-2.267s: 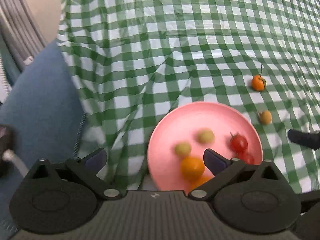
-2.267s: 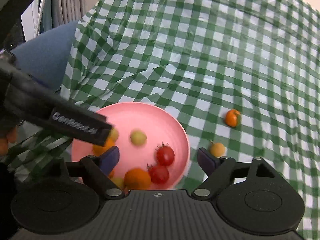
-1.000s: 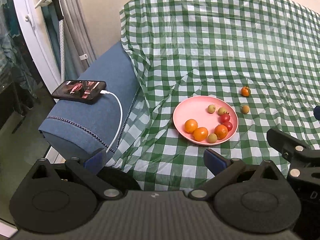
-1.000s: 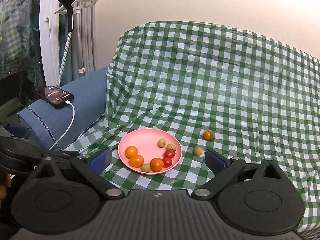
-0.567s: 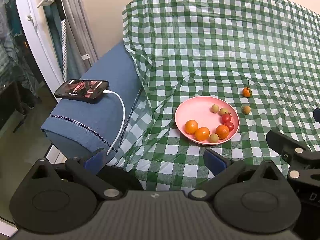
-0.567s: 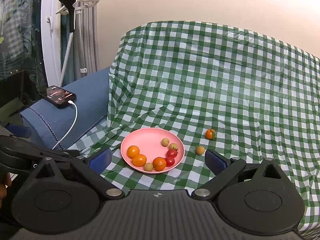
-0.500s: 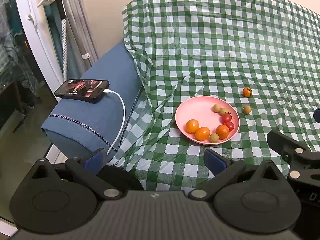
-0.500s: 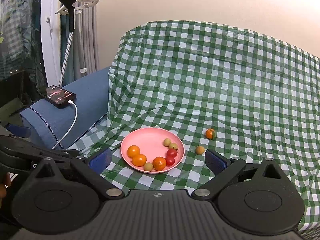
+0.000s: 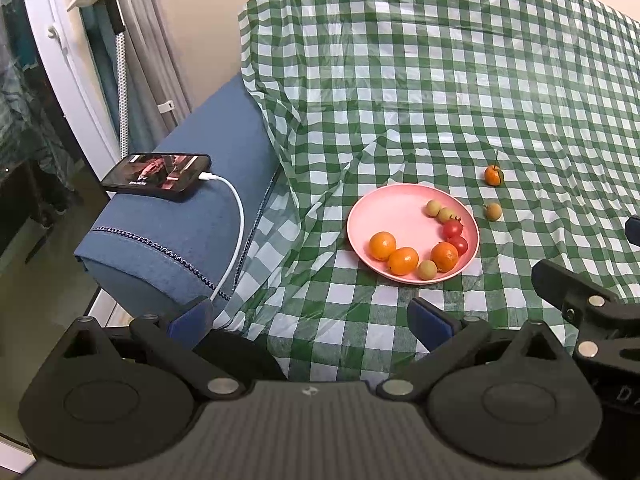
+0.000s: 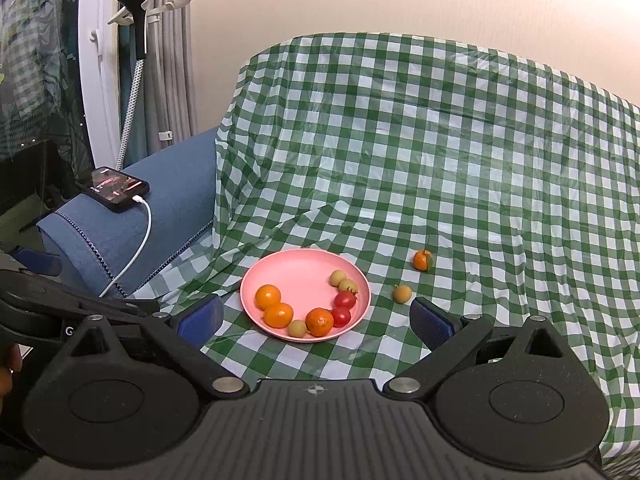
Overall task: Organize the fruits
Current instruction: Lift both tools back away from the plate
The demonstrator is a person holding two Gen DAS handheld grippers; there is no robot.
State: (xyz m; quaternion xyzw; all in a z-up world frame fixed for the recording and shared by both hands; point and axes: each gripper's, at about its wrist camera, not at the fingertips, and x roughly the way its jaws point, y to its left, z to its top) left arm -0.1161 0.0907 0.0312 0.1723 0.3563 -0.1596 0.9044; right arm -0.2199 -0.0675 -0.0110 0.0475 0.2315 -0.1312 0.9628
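Pink plate (image 10: 276, 268): sits on the green checked cloth (image 10: 440, 152), near the cloth's left edge where it meets the blue armrest (image 10: 160, 196). It serves as the collecting dish. Contents, ranged along its near and right rim, leaving the far-left part bare:
- three oranges (image 10: 268, 296), the leftmost two touching;
- two red tomatoes (image 10: 345, 299), one just behind the other;
- three small yellow-green fruits (image 10: 338, 278), two at the right rim and one between the oranges at the near rim.

Loose fruit, not yet gathered, both on the cloth to the right of the plate:
- one small orange with a stem (image 10: 422, 260), well clear of the rim;
- one yellow-green fruit (image 10: 402, 293), nearer the plate but apart from it.
Judgement: these two are what remains of the sorting.

Right claw (image 10: 316, 320): wide open, nothing between its blue pads, held back from the plate and high above the cloth. It lies closer to the loose fruit, so likely the one to fetch them.

Left claw (image 9: 312, 316): likewise spread wide and empty, held back over the near cloth edge.

Surroundings: phone (image 9: 158, 172) lying flat on the armrest, screen lit, white cable (image 9: 236, 224) plugged in and trailing down the armrest's side. Curtain (image 10: 172, 60) and wall behind.
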